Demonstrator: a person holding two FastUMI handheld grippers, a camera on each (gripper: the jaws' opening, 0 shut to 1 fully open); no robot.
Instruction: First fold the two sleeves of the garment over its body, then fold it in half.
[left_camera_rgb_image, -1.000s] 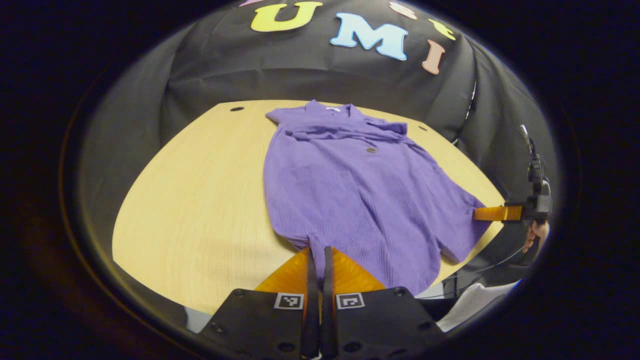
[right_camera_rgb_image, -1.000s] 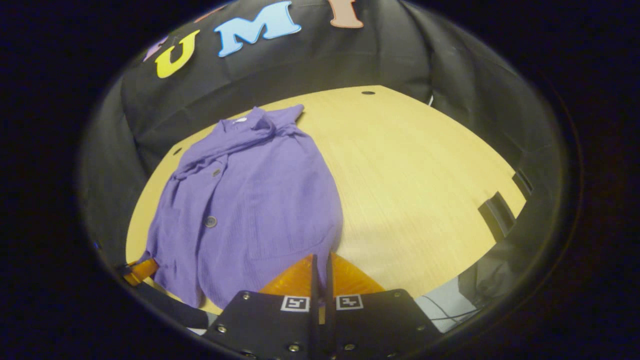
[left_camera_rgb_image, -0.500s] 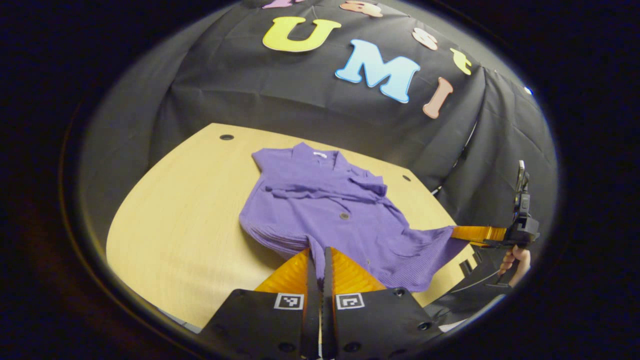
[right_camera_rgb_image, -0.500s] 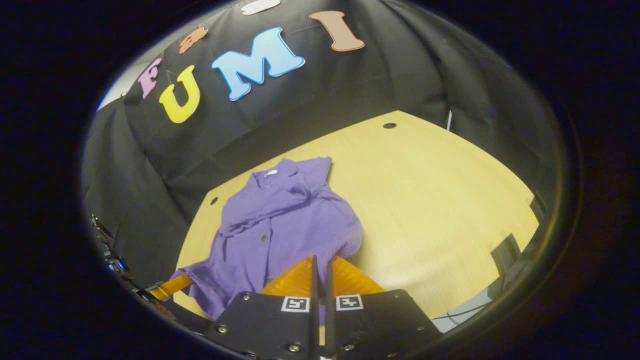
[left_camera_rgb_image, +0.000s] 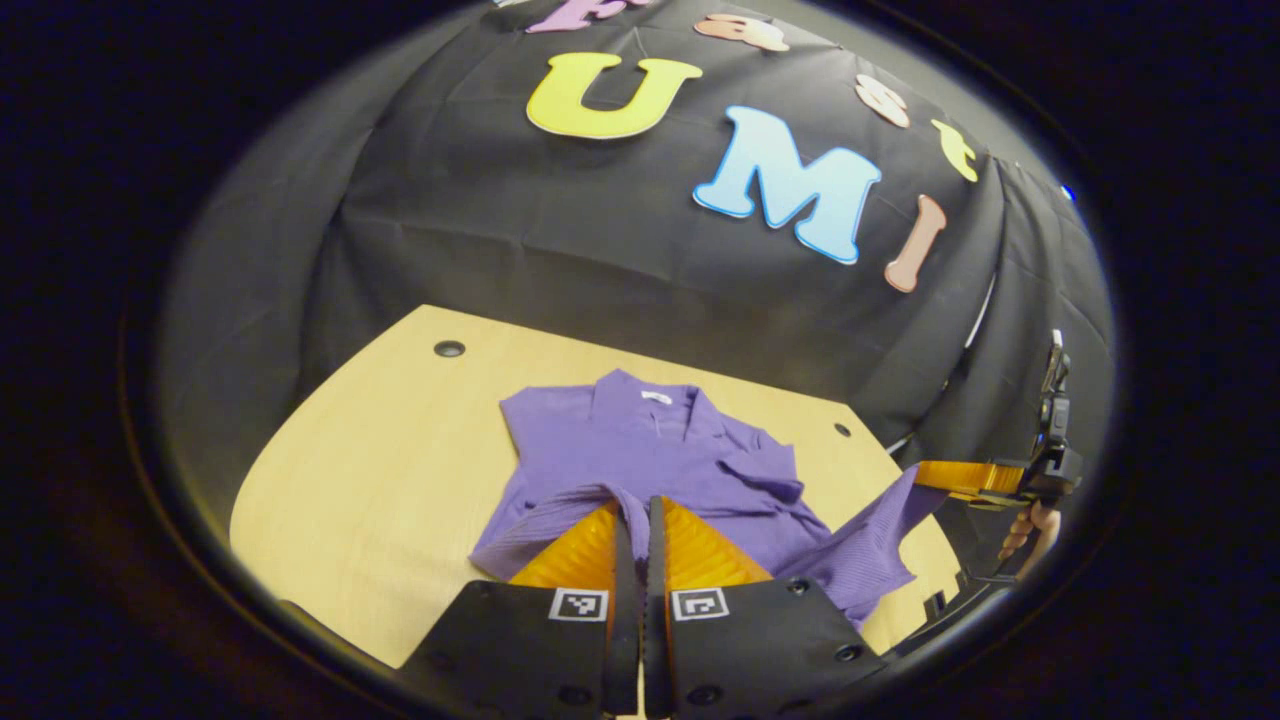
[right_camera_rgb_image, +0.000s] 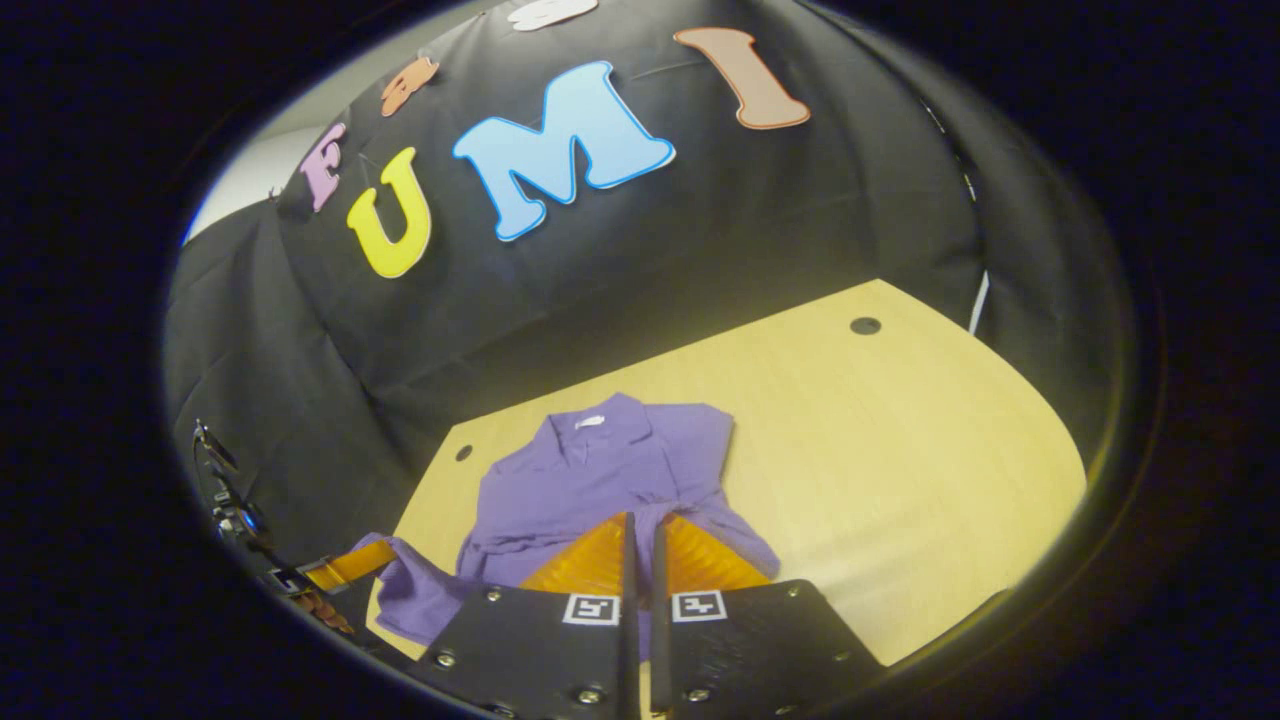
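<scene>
My left hand-held gripper (left_camera_rgb_image: 632, 520) has its two fingers pressed almost together, with a fold of the purple garment (left_camera_rgb_image: 640, 445) pinched in the thin slit between them — the cloth rises up to the fingertips and drapes off to either side. In the right gripper view my right hand-held gripper (right_camera_rgb_image: 640, 530) stands the same way: fingers nearly touching, the hem of the garment (right_camera_rgb_image: 600, 470) caught between them and lifted off the wooden worktop (right_camera_rgb_image: 880, 450).

The garment lies toward the far side of the worktop (left_camera_rgb_image: 380, 440), collar end nearest the black cloth wall, with the collar and its small white label facing up. Both sleeves are folded across the body, leaving rumpled ridges over the chest. The near edge, the one I hold, is raised over the lower part of the shirt, so the cloth doubles back toward the collar.

In the left gripper view the right hand-held gripper (left_camera_rgb_image: 950, 478) also shows at the right edge, a corner of the purple cloth hanging from its fingers, and the hand (left_camera_rgb_image: 1030, 530) that grips it below. In the right gripper view the left hand-held gripper (right_camera_rgb_image: 350, 565) shows low on the left, cloth bunched at its tip.
</scene>
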